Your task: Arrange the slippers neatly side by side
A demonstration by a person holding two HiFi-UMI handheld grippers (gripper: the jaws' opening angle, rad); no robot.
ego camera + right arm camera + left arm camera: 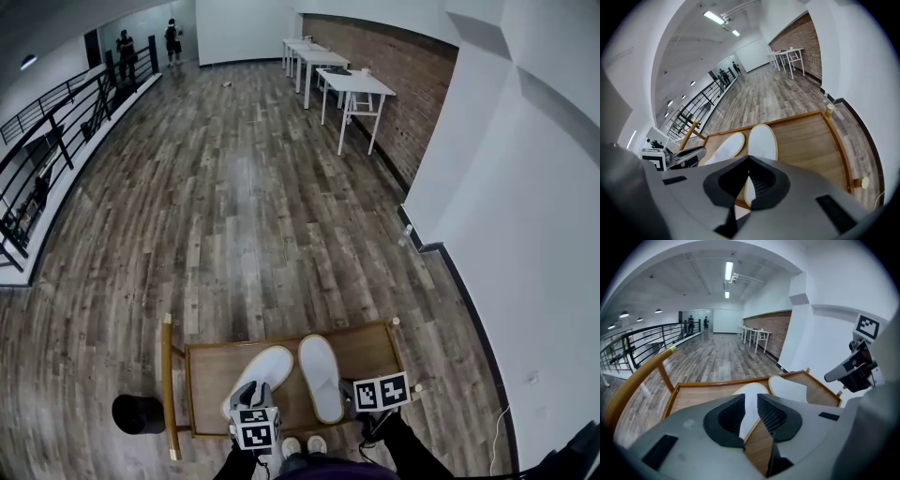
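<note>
At the 7 o'clock corner of the low wooden table [370,347], the left gripper [751,411] has its jaws slightly apart at the heel of the left white fabric slipper [267,368]. Its toe slants toward 1 o'clock, just beside the right white fabric slipper [321,375], which points to 12. At 5 o'clock, the right gripper [749,176] has its jaws pressed together, holding nothing.

The left gripper [751,401] and right gripper [749,176] had smooth grey shells with black ribbed pads [773,416]. Each carried a white cube [256,427] printed with black square markers. The person wore black sleeves [412,448] and white shoes [292,447].
</note>
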